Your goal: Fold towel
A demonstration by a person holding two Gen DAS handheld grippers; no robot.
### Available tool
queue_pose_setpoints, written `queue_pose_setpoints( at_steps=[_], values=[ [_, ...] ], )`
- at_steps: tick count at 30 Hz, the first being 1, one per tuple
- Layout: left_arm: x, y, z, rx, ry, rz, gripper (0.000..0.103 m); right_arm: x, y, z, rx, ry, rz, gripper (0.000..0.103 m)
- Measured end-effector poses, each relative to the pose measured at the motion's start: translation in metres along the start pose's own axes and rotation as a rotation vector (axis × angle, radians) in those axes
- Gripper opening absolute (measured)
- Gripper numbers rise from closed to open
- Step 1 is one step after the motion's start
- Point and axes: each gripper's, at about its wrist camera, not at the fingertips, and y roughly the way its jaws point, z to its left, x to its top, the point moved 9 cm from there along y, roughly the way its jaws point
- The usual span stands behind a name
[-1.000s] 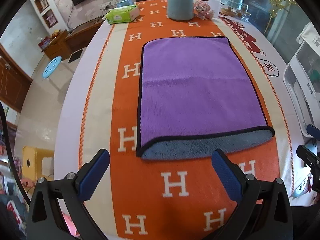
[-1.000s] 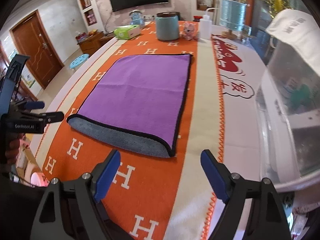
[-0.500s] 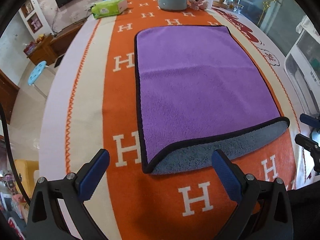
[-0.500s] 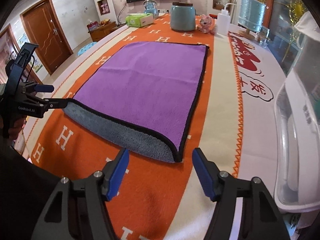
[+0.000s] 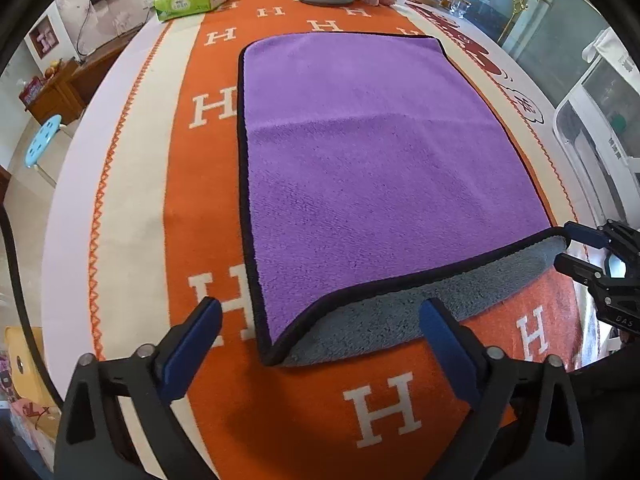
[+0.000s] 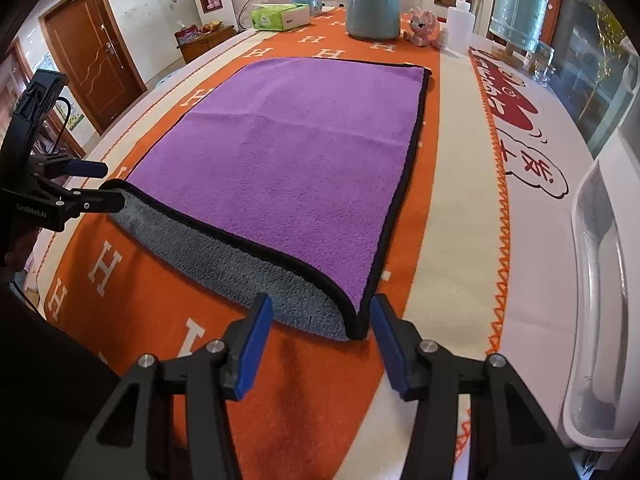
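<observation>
Left gripper (image 5: 320,340): jaws spread wide, holding nothing, pads either side of the near left corner of the towel (image 5: 380,160); contact not made.

Right gripper (image 6: 322,330): jaws apart but narrower, bracketing the near right corner; the black hem stands between the pads, not yet pinched as far as can be seen.

Towel: purple face up, grey underlayer showing along the near edge, black binding all round. It lies flat on the orange runner (image 5: 208,240), lengthwise away from the grippers. A faint crease crosses its middle. The doubled near edge suggests one fold is already in (judged from the grey layer alone).

Remaining, by estimate: grasp both near corners, carry them to the far edge, lay and flatten.

Beyond the towel: teal jar (image 6: 374,10), tissue pack (image 6: 282,16), pink toy (image 6: 424,26), squeeze bottle (image 6: 460,24). White bin (image 6: 600,300) at right.
</observation>
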Motion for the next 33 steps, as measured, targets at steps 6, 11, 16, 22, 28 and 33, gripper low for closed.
queue_pose_setpoints(
  at_steps=[6,11,16,22,28,33],
  values=[
    [-0.004,0.009,-0.002,-0.028,-0.018,0.04,0.07,-0.001,0.003,0.0,-0.011,0.008,0.003,0.042],
    [-0.007,0.009,-0.004,-0.043,-0.033,0.04,0.056,-0.001,0.001,0.001,-0.014,0.002,-0.002,0.039],
    [-0.01,0.007,-0.002,-0.034,-0.047,0.036,0.036,-0.001,0.0,0.001,-0.023,-0.004,-0.007,0.029],
    [-0.011,0.005,0.008,-0.019,-0.093,0.02,0.013,-0.001,-0.001,-0.003,-0.042,-0.008,-0.01,0.016],
    [-0.013,0.004,0.009,-0.007,-0.086,0.006,0.01,-0.003,0.001,-0.004,-0.056,-0.044,-0.011,0.007],
    [-0.013,0.003,0.009,0.009,-0.077,-0.002,0.009,-0.003,0.0,-0.003,-0.062,-0.053,-0.014,0.005]
  ],
)
